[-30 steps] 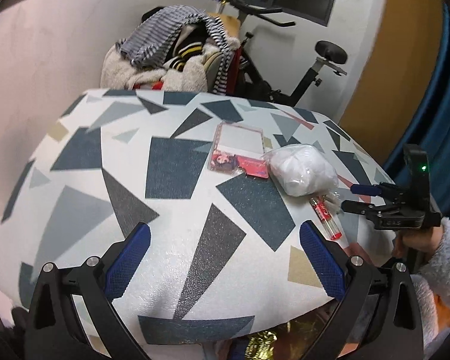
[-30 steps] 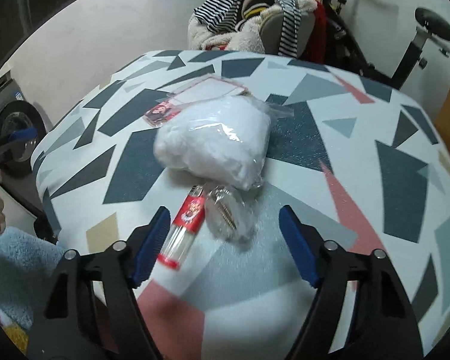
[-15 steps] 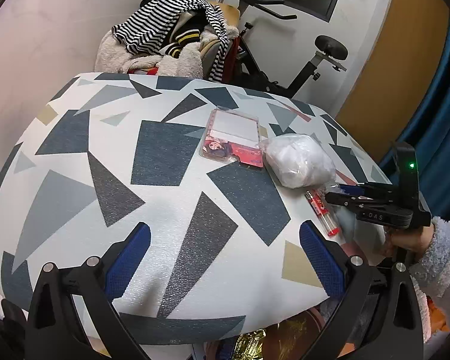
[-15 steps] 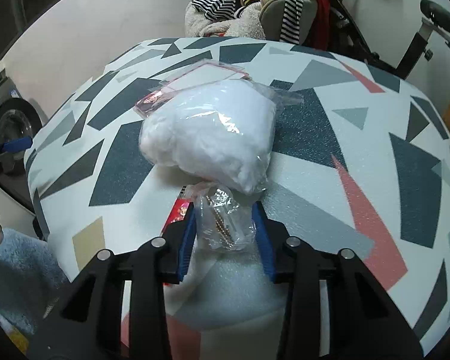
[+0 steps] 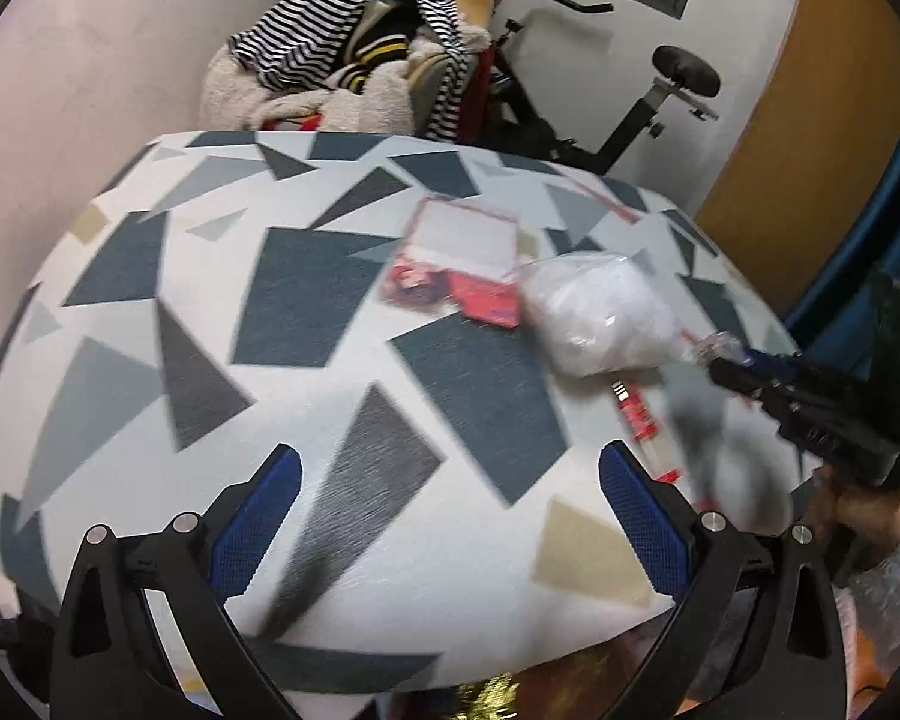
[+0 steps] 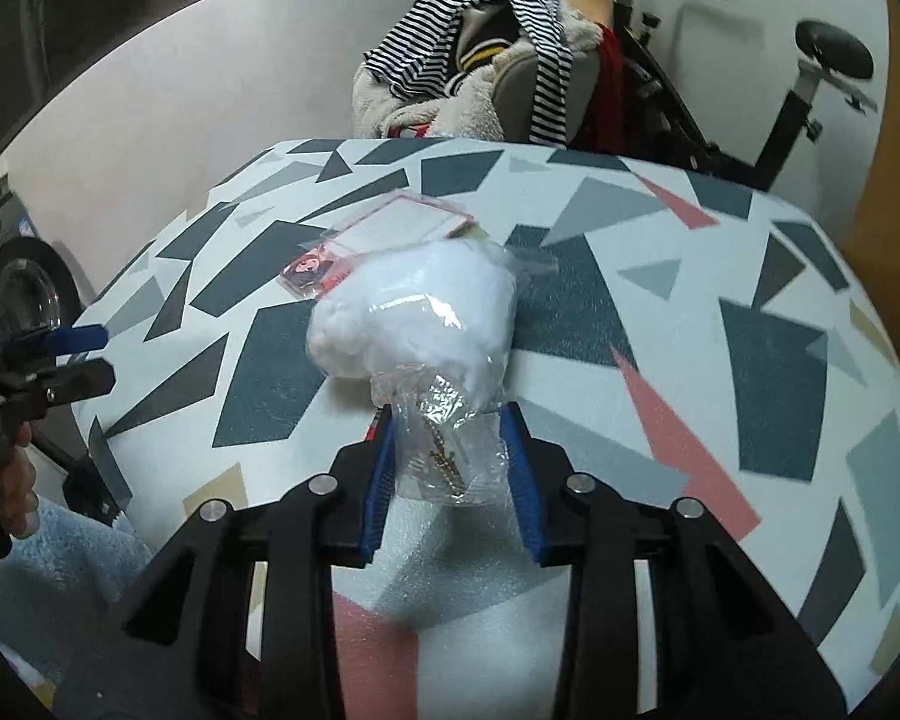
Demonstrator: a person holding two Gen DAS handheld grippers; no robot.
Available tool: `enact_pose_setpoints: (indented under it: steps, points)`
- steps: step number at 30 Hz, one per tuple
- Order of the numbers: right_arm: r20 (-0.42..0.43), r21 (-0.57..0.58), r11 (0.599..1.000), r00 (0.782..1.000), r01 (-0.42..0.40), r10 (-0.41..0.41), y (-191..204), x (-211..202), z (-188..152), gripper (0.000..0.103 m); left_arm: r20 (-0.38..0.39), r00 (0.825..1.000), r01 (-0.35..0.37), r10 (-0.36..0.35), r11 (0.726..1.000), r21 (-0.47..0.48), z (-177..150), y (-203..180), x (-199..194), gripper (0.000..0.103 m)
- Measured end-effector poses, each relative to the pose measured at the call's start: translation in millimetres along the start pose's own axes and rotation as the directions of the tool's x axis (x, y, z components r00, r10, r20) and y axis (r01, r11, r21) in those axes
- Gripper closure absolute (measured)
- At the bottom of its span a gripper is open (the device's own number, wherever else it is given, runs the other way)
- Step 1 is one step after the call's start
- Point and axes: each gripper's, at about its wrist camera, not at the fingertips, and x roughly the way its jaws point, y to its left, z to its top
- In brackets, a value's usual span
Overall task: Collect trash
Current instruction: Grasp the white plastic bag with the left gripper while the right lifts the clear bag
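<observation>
Both pads of the right gripper (image 6: 453, 462) pinch a crumpled clear wrapper (image 6: 447, 450); the left gripper (image 5: 450, 516) gapes unladen.

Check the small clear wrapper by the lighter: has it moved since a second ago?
Yes. The small clear wrapper, clamped in the right gripper, is off the table; in the left wrist view it hangs above and beyond the red lighter.

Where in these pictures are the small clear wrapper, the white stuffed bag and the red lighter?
small clear wrapper (image 6: 447, 450): right wrist view, its crinkled middle.
white stuffed bag (image 6: 420, 312): right wrist view, its bulging front.
red lighter (image 5: 636, 414): left wrist view, its red label.
</observation>
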Motion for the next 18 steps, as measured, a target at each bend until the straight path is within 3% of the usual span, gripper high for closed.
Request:
enact_pose_setpoints:
  steps: [4, 8, 12, 15, 18]
  points:
    - [0.013, 0.03, 0.999, 1.0, 0.012, -0.013, -7, -4, 6, 0.066, -0.01, 0.997, 0.08, -0.08, 0.997, -0.015, 17, -17, 19, 0.006]
    - [0.017, 0.047, 0.998, 0.999, 0.034, -0.035, -12, -4, 9, 0.066, -0.049, 0.983, 0.171, -0.176, 0.981, -0.092, 33, -27, 52, 0.025]
    - [0.022, 0.065, 0.997, 0.999, 0.04, -0.042, -19, -5, 9, 0.066, -0.073, 0.959, 0.249, -0.273, 0.939, -0.238, 45, -26, 89, 0.033]
    - [0.027, 0.073, 0.997, 0.999, 0.041, -0.043, -24, -7, 8, 0.066, -0.084, 0.949, 0.267, -0.305, 0.914, -0.304, 52, -29, 110, 0.033]
    - [0.028, 0.077, 0.996, 0.998, 0.047, -0.049, -29, -8, 6, 0.066, -0.102, 0.947, 0.261, -0.306, 0.912, -0.317, 57, -36, 126, 0.034]
